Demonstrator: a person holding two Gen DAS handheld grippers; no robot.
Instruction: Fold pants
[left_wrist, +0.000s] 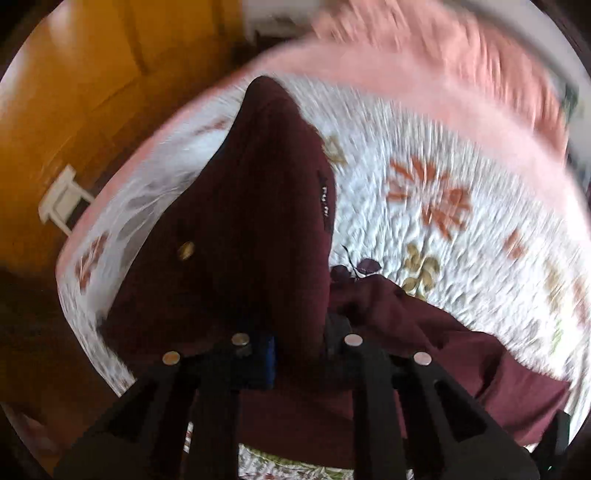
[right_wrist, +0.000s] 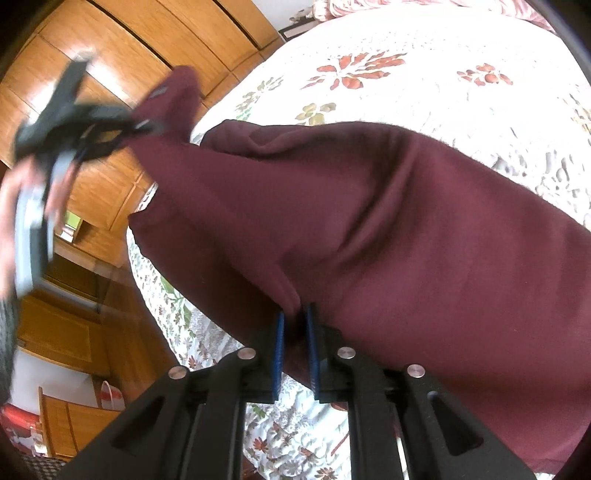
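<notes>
A white quilted bedspread with floral print (right_wrist: 424, 66) is partly covered by dark maroon fabric pants (right_wrist: 369, 221), lifted at two points. Cloth is pinched by the right gripper (right_wrist: 295, 350) and left gripper (left_wrist: 295, 343). Slippage is risked if the thin pinches loosen.

Floral-quilted bed (right_wrist: 424, 48) carries the maroon pants (right_wrist: 388, 229).

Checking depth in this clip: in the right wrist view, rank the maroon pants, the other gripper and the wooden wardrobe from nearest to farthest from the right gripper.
1. maroon pants: clamped in the right gripper.
2. left gripper: upper left, gripping the pants' far end.
3. wooden wardrobe: behind it, beyond the bed.
</notes>
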